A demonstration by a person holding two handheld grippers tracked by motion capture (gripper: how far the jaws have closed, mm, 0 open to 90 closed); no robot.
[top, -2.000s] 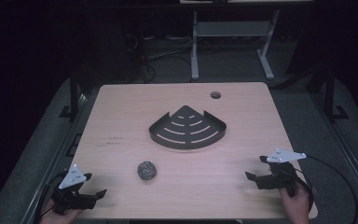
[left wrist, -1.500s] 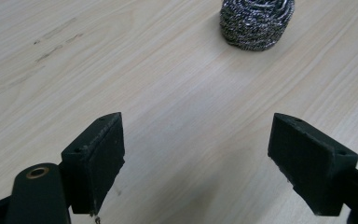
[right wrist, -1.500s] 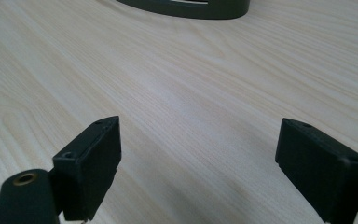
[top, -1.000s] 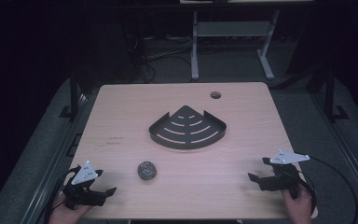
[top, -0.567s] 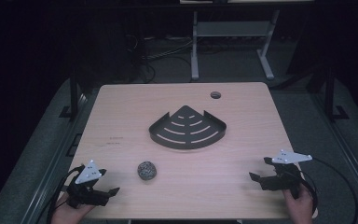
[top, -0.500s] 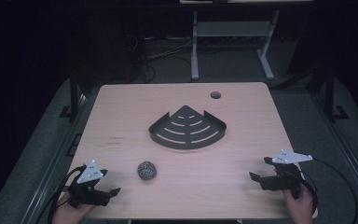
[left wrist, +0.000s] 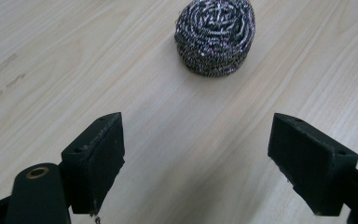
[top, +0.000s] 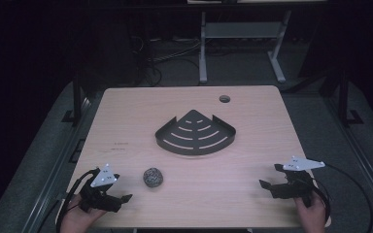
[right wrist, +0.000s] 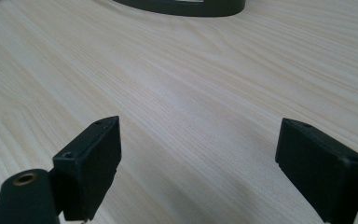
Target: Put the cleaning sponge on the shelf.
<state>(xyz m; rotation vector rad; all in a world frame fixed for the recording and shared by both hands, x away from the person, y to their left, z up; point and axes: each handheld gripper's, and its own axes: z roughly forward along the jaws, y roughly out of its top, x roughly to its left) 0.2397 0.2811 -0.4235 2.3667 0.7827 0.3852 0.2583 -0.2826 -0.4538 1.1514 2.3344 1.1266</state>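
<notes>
A round steel-wool scrubber [top: 152,177] lies on the wooden table, near the front left. In the left gripper view the scrubber [left wrist: 215,36] sits a short way ahead of the jaws. My left gripper [top: 121,201] is at the front left corner, open, with bare wood between its jaws [left wrist: 198,163]. A black fan-shaped corner shelf tray [top: 195,133] rests at the table's middle; its rim [right wrist: 182,7] shows at the top of the right gripper view. My right gripper [top: 267,187] is at the front right, open and holding nothing [right wrist: 200,168].
A small dark round hole [top: 224,99] sits near the table's far right edge. Cables trail from both grippers off the front edge. Dark floor, a metal stand [top: 204,53] and wiring lie beyond the table.
My left gripper has moved right and slightly forward toward the scrubber. The right gripper has drifted only a little to the right.
</notes>
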